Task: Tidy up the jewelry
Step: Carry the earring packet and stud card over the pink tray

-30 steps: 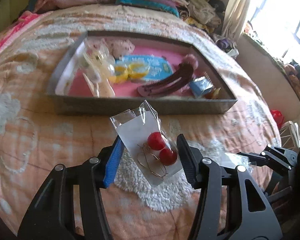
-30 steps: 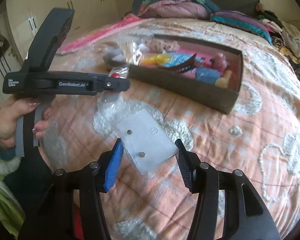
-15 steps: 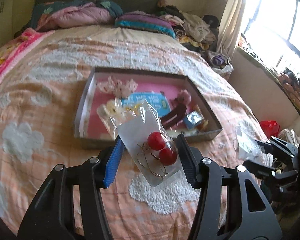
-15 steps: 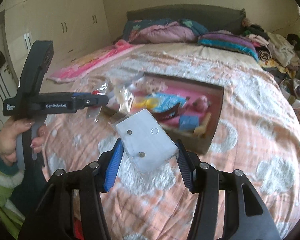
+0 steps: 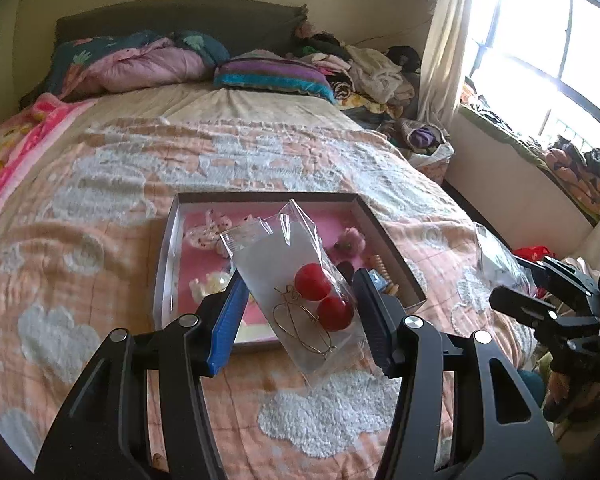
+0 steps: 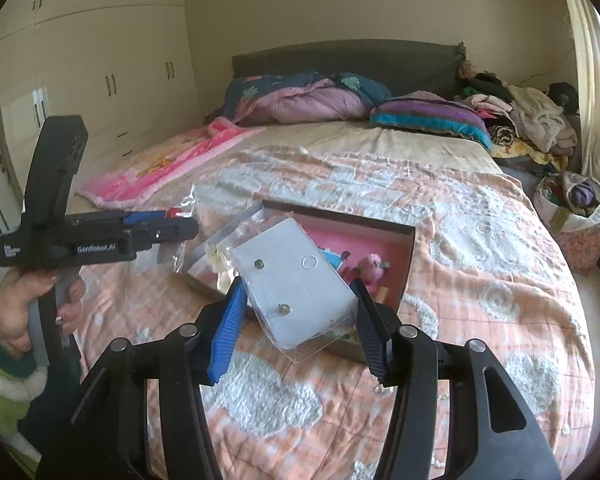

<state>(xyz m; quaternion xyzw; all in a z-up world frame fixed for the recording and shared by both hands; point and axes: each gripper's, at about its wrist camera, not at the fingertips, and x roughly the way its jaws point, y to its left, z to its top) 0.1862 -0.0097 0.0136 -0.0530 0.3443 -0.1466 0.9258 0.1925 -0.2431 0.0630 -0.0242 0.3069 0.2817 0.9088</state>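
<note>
"GenRobot.AI" on left gripper (image 6: pixel 172 229), smaller label unreadable

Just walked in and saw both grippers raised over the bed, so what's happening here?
A person is sorting jewelry with two handheld grippers. The left gripper holds a clear packet of red ball earrings, and the right gripper holds a packet with small stud earrings on a white card. Both packets are up in the air above the pink-lined tray on the bed, not yet placed inside.
</note>
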